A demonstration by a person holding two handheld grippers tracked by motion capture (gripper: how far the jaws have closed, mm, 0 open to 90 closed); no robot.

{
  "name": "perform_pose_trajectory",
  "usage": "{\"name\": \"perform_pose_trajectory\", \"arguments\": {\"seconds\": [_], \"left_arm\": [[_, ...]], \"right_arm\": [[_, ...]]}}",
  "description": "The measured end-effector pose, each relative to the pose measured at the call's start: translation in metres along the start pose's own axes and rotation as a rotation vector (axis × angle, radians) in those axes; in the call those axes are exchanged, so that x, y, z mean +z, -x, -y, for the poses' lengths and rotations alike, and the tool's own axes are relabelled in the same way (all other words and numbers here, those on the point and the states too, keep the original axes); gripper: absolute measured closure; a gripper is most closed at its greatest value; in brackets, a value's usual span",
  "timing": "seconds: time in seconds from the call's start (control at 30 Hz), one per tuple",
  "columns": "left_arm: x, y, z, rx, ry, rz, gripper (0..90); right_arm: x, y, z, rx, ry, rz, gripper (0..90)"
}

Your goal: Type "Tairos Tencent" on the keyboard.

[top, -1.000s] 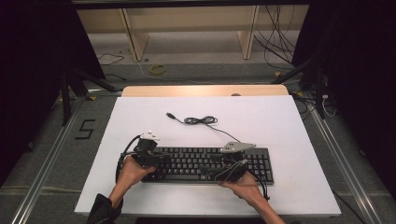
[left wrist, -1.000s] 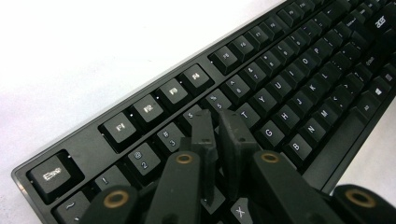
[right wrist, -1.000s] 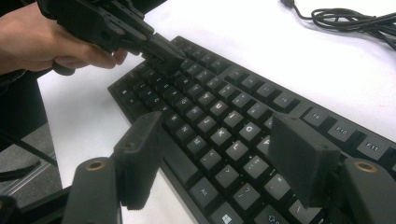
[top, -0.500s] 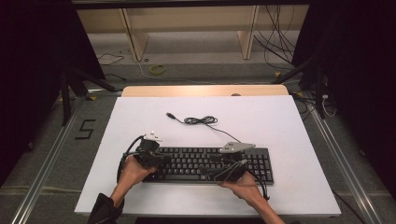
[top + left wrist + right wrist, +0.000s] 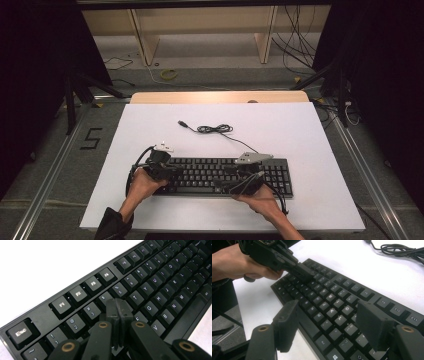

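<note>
A black keyboard [image 5: 210,175] lies across the near half of the white table top [image 5: 300,130]. My left gripper [image 5: 169,170] is shut with nothing between its jaws. In the left gripper view its tips [image 5: 117,307] meet over the keys just below the 4 on the keyboard [image 5: 155,277]; I cannot tell whether they touch a key. The right gripper view shows that left gripper [image 5: 305,272] low over the keyboard's [image 5: 332,297] far left end. My right gripper [image 5: 328,315] stands open above the keys at the right of the letter block, and appears again in the high view [image 5: 231,184].
The keyboard's black cable [image 5: 215,129] lies in a loose coil on the table behind it, also visible at the top right of the right gripper view [image 5: 402,248]. A wooden strip [image 5: 220,96] borders the table's far edge. Metal rails run along both sides.
</note>
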State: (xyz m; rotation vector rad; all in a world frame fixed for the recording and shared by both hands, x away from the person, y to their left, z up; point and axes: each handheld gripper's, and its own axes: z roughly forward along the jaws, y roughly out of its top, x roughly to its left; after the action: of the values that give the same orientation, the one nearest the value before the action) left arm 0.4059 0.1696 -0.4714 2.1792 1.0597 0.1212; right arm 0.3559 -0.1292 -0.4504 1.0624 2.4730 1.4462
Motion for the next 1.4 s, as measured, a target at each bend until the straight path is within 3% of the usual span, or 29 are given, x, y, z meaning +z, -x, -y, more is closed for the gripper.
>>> {"name": "perform_pose_trajectory", "arguments": {"seconds": [0.17, 0.63, 0.93, 1.4], "left_arm": [[-0.005, -0.001, -0.001, -0.017, 0.023, -0.001, 83.7], [-0.019, 0.003, -0.002, -0.042, 0.087, 0.073, 65.0], [-0.024, 0.007, -0.002, -0.051, 0.119, 0.078, 49.1], [-0.032, 0.007, 0.003, -0.074, 0.163, 0.087, 40.8]], "right_arm": [[-0.001, 0.000, -0.001, -0.002, 0.007, 0.002, 35.9], [-0.002, 0.000, -0.002, -0.003, 0.012, 0.003, 36.0], [-0.001, -0.001, -0.005, -0.006, 0.017, 0.000, 36.4], [0.007, -0.006, -0.010, -0.018, 0.011, -0.008, 39.6]]}}
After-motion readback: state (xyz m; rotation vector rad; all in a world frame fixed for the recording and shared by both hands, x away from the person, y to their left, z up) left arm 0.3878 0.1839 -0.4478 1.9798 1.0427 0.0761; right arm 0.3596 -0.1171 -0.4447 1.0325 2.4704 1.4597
